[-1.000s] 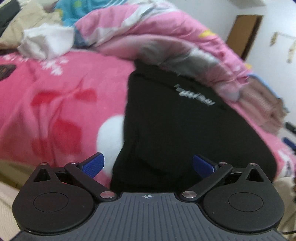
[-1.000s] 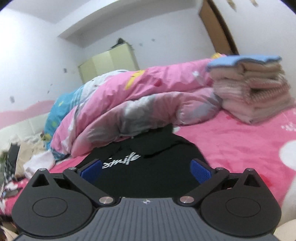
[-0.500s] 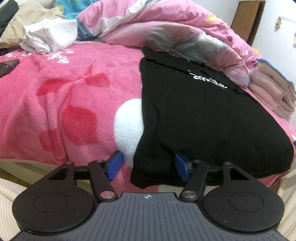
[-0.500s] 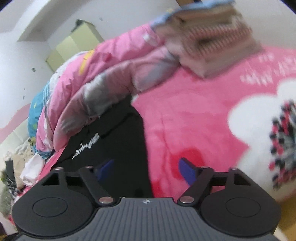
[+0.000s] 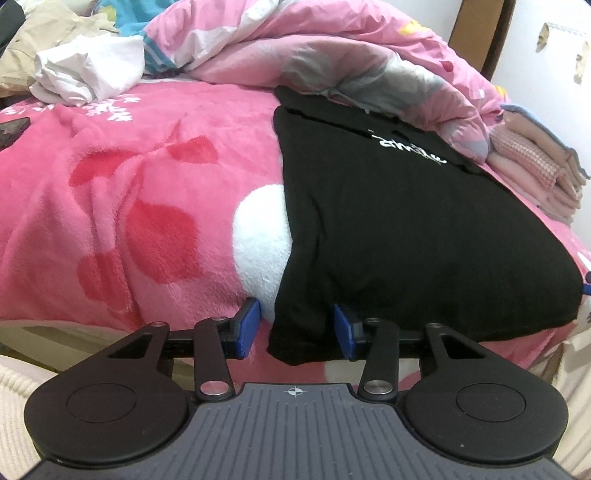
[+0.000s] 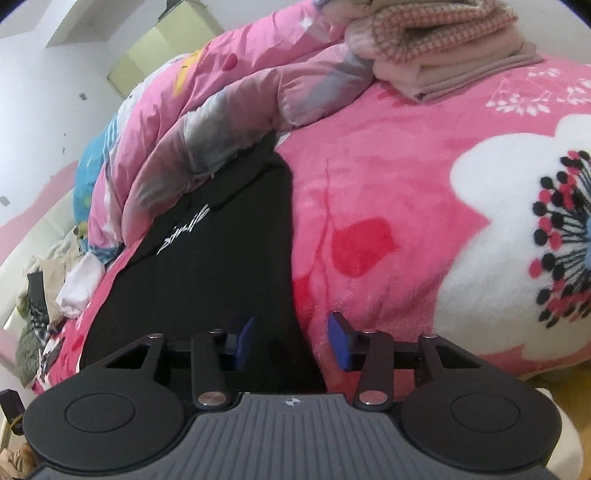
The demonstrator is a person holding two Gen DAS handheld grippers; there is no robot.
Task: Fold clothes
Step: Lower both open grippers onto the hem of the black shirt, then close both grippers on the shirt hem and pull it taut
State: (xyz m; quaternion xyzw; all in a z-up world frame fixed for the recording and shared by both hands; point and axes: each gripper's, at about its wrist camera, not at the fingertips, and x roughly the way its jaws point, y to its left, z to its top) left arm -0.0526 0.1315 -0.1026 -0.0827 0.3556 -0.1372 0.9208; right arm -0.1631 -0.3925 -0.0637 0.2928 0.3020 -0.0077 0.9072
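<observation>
Black gripper [image 5: 295,330] linkages, blue pads [image 5: 248,325], silver screws, cream sleeve [image 5: 18,398].

Right gripper [image 6: 291,341] parted astride black shirt [image 6: 229,273] corner, pink blanket [image 6: 388,177]

Bedroom with white walls, a bed in the middle.

I see the bed under a pink floral blanket [image 5: 129,192], with a crumpled pink duvet [image 5: 332,48] at 12 o'clock. A brown wooden door [image 5: 480,33] stands at 1 o'clock against the white wall [image 5: 546,74]. In my right view a pale yellow-green cabinet [image 6: 155,55] is at 11 o'clock. The light is soft and even.
</observation>
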